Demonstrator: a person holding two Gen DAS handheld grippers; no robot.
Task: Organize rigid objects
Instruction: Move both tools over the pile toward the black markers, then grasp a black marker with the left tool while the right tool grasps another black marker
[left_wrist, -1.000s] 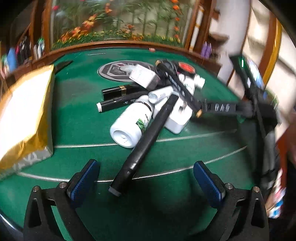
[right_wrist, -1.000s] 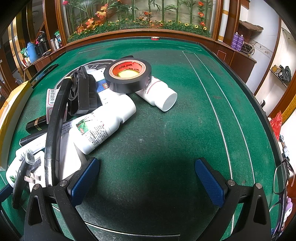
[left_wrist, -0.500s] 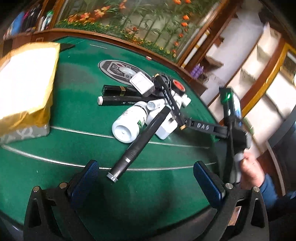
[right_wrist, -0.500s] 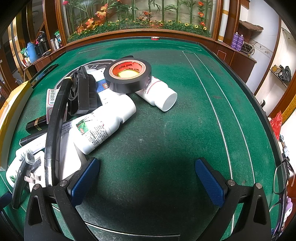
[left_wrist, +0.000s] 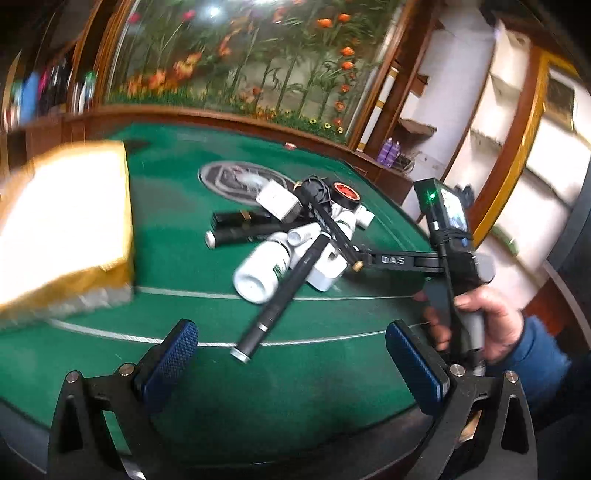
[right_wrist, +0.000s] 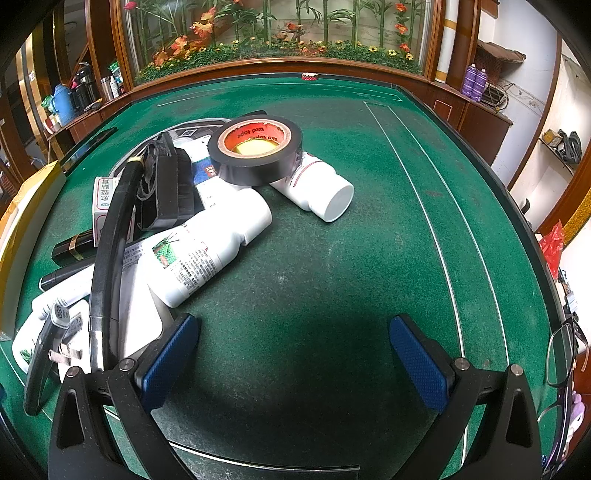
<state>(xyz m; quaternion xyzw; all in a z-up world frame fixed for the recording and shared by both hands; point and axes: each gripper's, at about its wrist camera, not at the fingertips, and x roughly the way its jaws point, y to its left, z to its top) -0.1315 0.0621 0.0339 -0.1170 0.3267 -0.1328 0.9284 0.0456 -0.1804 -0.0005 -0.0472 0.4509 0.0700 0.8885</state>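
Black marker pen (left_wrist: 284, 291) lies propped on the pile's white bottle (left_wrist: 260, 271) on the green felt table (left_wrist: 314, 373); likely light, stiff, slick, best pinched mid-barrel; left gripper (left_wrist: 295, 363) and right gripper (right_wrist: 293, 363) both gape, empty.

A green felt bench (right_wrist: 332, 277) with white lines carries a heap of white bottles (right_wrist: 199, 247), black pens and tape at ten o'clock, a gold-edged box (left_wrist: 62, 229) at nine.
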